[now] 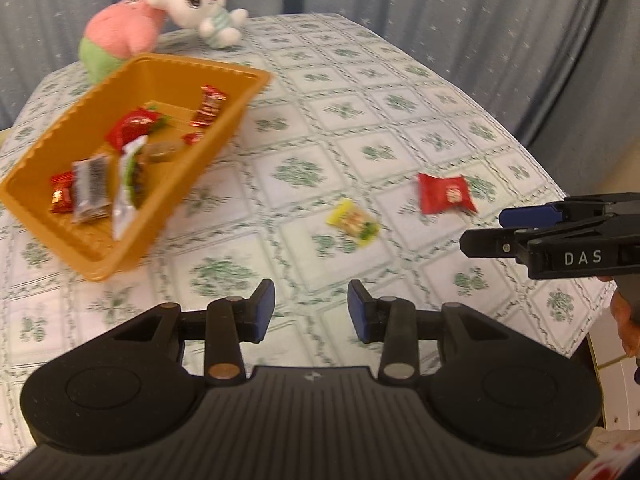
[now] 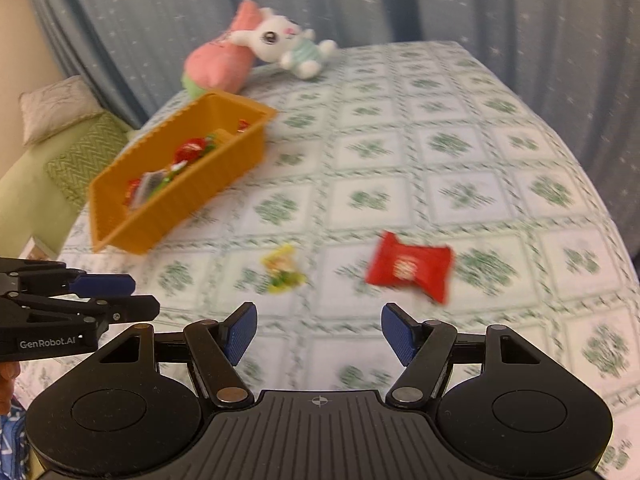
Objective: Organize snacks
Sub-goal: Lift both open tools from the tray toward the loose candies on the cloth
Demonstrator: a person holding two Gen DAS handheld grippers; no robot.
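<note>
Above the table [image 1: 400, 92], both grippers tilt downward.

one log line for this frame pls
left tongs: open, empty | right tongs: open, empty | orange bin: holds snacks | on cloth: red packet, yellow packet

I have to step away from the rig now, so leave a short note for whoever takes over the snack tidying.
Left gripper: open, empty, above the tablecloth.
Right gripper: open, empty, nearest the red packet.
Orange bin sits on the table near two plush toys.
Done: several wrapped snacks already lie in the bin.
Left: a yellow packet and a red packet lie loose on the cloth, apart from each other; both need moving into the bin.
</note>
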